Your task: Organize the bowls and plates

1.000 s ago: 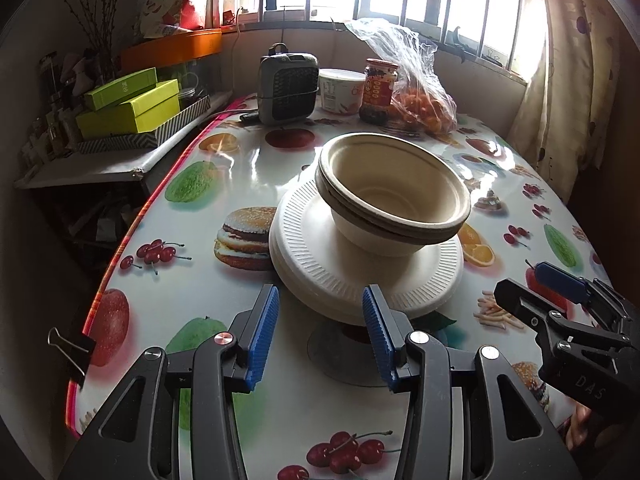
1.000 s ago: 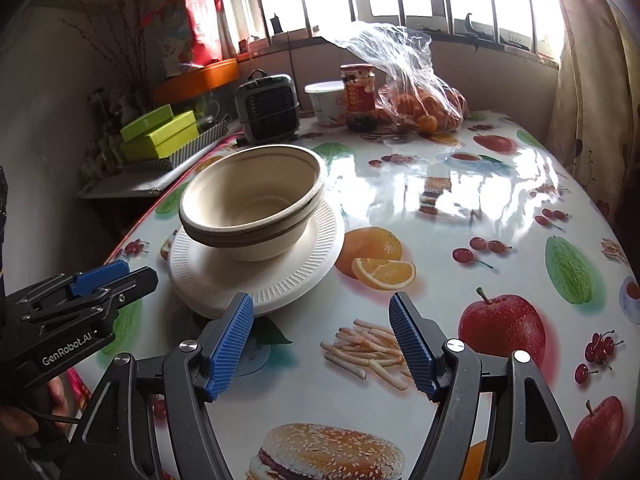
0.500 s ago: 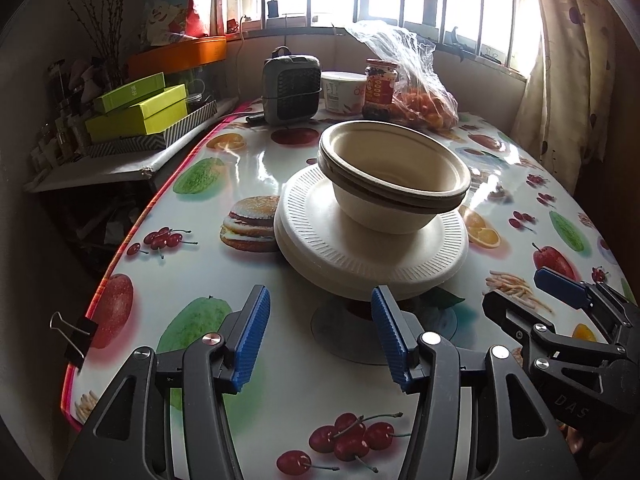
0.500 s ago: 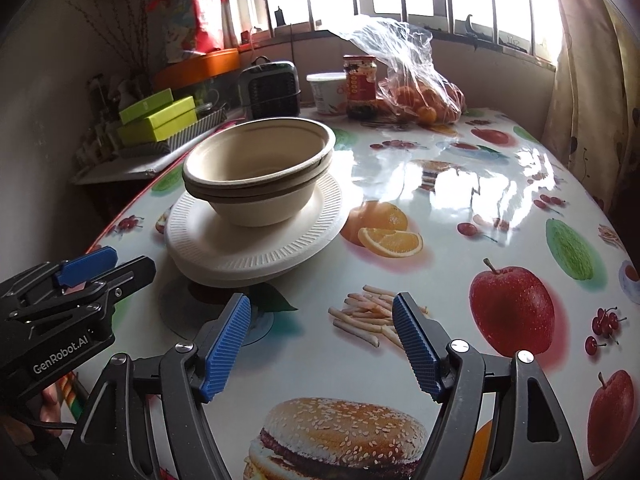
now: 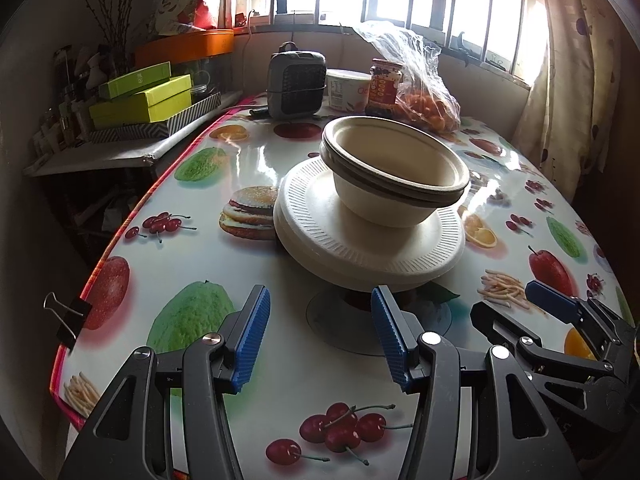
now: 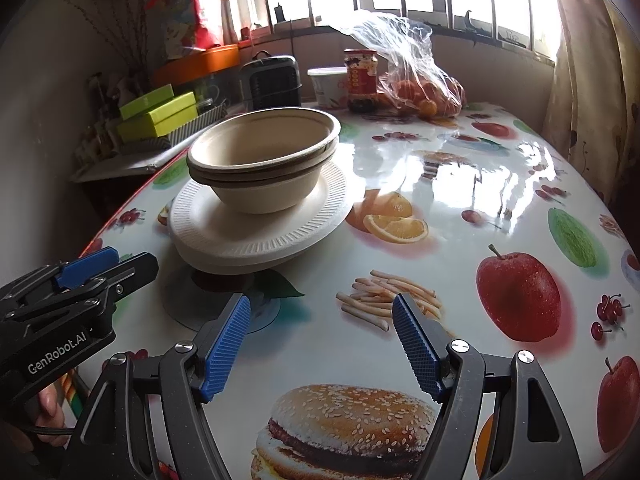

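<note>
Two beige bowls (image 5: 392, 184) (image 6: 260, 168) sit nested, upright, on a stack of white ribbed plates (image 5: 360, 248) (image 6: 248, 236). The plates stand slightly raised over a clear round disc on the fruit-print table (image 5: 180, 240). My left gripper (image 5: 320, 296) (image 6: 120, 266) is open just short of the plates' near rim, with nothing between its blue pads. My right gripper (image 6: 320, 304) (image 5: 516, 312) is open too, to the right of the stack over the printed fries, and holds nothing. A hand shows behind the left gripper in the right wrist view.
At the table's far end stand a grey heater (image 5: 296, 84), a white tub (image 5: 346, 88), a red jar (image 5: 384, 84) and a plastic bag of oranges (image 5: 424, 104). Green boxes (image 5: 140, 100) lie on a side shelf to the left. A binder clip (image 5: 66, 320) grips the table's left edge.
The left gripper's jaws have spread wider and it has drawn back a little from the plates. The right gripper has sunk slightly toward the table. The stack has not moved.
</note>
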`<state>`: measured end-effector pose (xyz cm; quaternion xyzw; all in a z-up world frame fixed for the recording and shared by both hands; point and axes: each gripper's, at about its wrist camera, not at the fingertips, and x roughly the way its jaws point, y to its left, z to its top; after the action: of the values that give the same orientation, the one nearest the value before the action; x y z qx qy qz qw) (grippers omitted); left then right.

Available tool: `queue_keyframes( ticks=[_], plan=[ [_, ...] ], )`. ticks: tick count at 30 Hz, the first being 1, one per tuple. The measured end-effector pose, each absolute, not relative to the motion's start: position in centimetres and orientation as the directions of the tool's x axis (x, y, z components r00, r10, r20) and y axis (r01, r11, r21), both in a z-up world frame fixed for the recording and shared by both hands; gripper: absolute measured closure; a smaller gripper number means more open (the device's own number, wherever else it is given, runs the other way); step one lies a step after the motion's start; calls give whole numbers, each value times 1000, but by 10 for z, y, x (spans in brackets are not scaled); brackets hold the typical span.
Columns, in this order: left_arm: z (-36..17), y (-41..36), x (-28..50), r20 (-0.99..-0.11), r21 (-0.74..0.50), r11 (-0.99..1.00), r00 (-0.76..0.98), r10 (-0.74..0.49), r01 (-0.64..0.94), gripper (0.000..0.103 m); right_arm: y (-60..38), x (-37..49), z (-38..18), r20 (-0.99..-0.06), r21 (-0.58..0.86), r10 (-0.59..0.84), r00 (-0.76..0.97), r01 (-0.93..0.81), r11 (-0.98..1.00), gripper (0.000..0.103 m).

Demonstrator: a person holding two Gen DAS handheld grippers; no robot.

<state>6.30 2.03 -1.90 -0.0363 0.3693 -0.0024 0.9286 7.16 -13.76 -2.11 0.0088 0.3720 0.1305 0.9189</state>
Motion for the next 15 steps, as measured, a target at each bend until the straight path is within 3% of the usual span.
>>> queue_keyframes(
  ticks=[15],
  plan=[
    [-29,14,65,-712,-18,1000,702,5,-26,49,-140,74,-29,-697,130,243,675,-214,968,29]
  ],
)
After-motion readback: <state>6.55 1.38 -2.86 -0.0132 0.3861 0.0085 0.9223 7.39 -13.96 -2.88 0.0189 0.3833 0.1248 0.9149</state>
